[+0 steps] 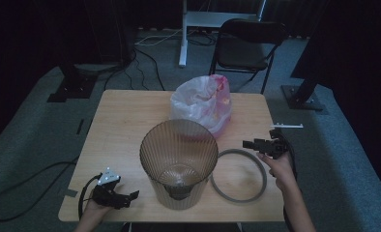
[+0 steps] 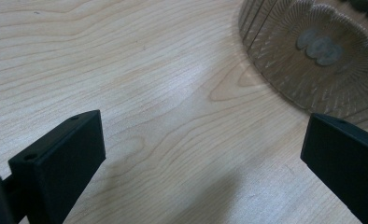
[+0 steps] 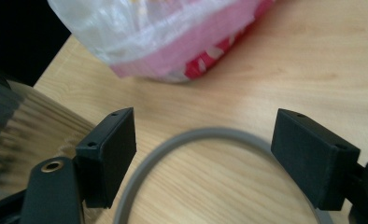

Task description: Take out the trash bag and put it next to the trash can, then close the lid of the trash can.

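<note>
- We hold the left gripper (image 1: 130,195) low over the near left part of the wooden table (image 1: 121,121), its jaws spread wide with nothing but bare wood between them.
- In the left gripper view the ribbed bin (image 2: 313,56) sits ahead and to the right of those jaws, close but apart; its top and far side are cut off by the frame, and we cannot read the small round marks on its base.
- We hold the right gripper (image 1: 249,144) just beyond the grey ring (image 1: 239,176), jaws also wide and holding nothing.
- In the right gripper view the ring (image 3: 201,140) arcs under and between the jaws; we cannot tell whether either jaw touches it, and its near part runs out of frame.
- Ahead of the right gripper lies the pink and white plastic bag (image 3: 173,32), cropped at the top, its contents hard to make out.
- To that gripper's left the bin wall (image 3: 28,135) is blurred and partly hidden behind the left jaw.
- Open wood lies ahead of the left gripper; the table's near edge is just behind it, and the right gripper hangs near the right edge.
</note>
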Available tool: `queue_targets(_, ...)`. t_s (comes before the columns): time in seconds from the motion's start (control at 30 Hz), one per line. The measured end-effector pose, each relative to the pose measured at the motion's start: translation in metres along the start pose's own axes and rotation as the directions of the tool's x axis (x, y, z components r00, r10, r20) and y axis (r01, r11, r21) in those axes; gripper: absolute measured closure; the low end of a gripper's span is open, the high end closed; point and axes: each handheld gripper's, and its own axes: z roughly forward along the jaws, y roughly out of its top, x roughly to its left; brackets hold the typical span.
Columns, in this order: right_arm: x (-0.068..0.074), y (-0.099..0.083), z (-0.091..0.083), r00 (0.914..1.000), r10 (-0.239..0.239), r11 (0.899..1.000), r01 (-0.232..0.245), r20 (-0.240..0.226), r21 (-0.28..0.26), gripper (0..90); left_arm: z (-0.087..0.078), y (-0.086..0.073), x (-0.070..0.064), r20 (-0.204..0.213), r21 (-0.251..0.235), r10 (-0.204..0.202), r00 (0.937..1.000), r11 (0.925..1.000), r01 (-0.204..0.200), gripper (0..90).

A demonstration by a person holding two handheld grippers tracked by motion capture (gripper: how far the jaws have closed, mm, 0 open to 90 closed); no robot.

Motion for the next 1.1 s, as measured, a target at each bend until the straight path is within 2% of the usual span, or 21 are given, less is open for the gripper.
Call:
queue_targets(0.27,-0.009,-0.023,-0.009,0.9996,0.005,1.000,-0.006,0.027,0.020,21.6,-0.001,-0.001,0.000,-0.005,0.003,-0.002,1.0000,1.0000,0.002,0.0)
queue_targets(0.73,-0.008,-0.057,-0.022,0.9932,-0.040,0.998,0.033,0.109,0.061,21.3,0.000,-0.001,-0.001,0.004,0.009,-0.005,1.0000,0.9999,0.005,0.0)
queue_targets(1.0,-0.008,-0.066,-0.026,0.9882,-0.050,0.997,0.041,0.144,0.066,21.5,-0.001,-0.001,-0.001,0.009,0.015,0.001,1.0000,0.9999,-0.001,0.0)
queue_targets(1.03,-0.009,-0.067,-0.026,0.9866,-0.051,0.997,0.041,0.155,0.066,22.8,-0.001,-0.001,-0.001,0.010,0.015,0.002,0.9999,0.9999,-0.002,0.0)
queue_targets(1.07,-0.011,-0.067,-0.026,0.9886,-0.045,0.996,0.034,0.144,0.081,29.3,-0.001,-0.001,-0.001,0.012,0.014,0.002,0.9999,0.9999,-0.002,0.0)
queue_targets(1.1,-0.012,-0.068,-0.025,0.9883,-0.043,0.995,0.030,0.146,0.091,28.1,-0.001,-0.001,-0.001,0.010,0.013,0.000,0.9999,0.9999,0.000,0.0)
